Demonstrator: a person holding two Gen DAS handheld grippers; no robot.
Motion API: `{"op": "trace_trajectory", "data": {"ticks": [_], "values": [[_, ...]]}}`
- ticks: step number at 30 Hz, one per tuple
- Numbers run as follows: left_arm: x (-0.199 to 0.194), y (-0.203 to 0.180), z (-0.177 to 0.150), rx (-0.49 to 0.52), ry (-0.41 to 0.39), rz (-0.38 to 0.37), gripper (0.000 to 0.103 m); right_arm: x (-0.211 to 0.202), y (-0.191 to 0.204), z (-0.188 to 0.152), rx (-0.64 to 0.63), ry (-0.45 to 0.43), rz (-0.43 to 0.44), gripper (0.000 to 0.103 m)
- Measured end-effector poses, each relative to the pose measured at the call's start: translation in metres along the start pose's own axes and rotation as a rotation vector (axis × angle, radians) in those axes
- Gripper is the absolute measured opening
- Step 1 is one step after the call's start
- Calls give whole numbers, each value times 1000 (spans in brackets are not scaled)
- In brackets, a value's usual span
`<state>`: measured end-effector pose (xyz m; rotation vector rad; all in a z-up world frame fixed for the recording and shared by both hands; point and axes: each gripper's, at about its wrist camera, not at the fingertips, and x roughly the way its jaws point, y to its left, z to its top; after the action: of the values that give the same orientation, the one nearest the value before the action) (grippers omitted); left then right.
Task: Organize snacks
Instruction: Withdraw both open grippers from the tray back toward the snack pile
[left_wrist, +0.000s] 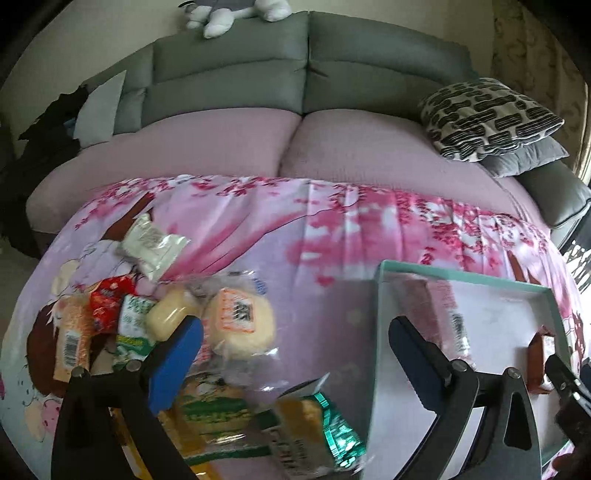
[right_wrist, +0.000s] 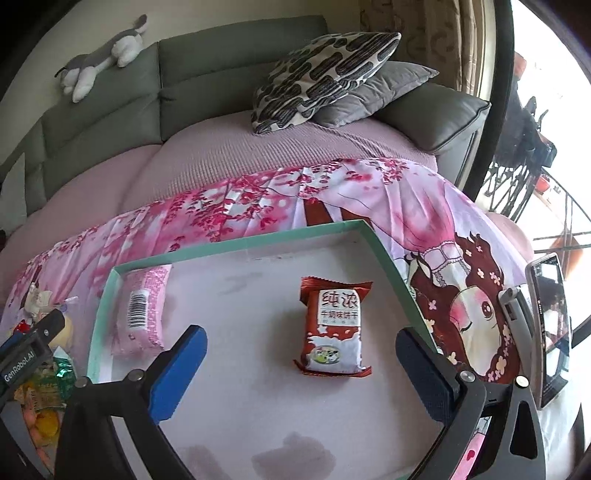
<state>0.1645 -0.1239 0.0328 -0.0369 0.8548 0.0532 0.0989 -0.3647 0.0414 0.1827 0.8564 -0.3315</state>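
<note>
Now I hold both tongs, left tongs (left_wrist: 295, 354) and right tongs (right_wrist: 301, 363), wide apart and empty, so the red packet (right_wrist: 332, 328) lies free in the tray (right_wrist: 236, 242).

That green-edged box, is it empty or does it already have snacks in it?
Not empty. The box holds two snacks: a pink packet by its left wall and a red biscuit packet mid-floor.
</note>
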Motion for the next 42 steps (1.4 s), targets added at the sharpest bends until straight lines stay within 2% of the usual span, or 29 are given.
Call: {"op": "trace_trajectory", "data": {"ticks": [4, 9, 16, 23, 29, 31, 36, 42], "values": [[-7, 11, -3, -30, -3, 42, 100, -6, 8, -1, -29, 2, 16, 103], [-17, 19, -6, -39, -6, 67, 100, -13, 18, -2, -29, -3, 75, 103], [-27, 24, -12, -51, 12, 143, 100, -19, 48, -5, -98, -26, 105, 103], [-32, 40, -16, -71, 20, 218, 100, -24, 65, -7, -52, -42, 189, 103], [-33, 64, -23, -92, 54, 274, 100, -21, 77, -12, -38, -23, 135, 103], [-34, 73, -25, -101, 66, 300, 100, -22, 83, -15, -60, -26, 149, 103], [-38, 99, -32, -139, 81, 304, 100, -23, 104, -22, -98, -20, 192, 103], [-42, 133, -40, -217, 105, 302, 100, -31, 145, -41, -219, -21, 272, 103]]}}
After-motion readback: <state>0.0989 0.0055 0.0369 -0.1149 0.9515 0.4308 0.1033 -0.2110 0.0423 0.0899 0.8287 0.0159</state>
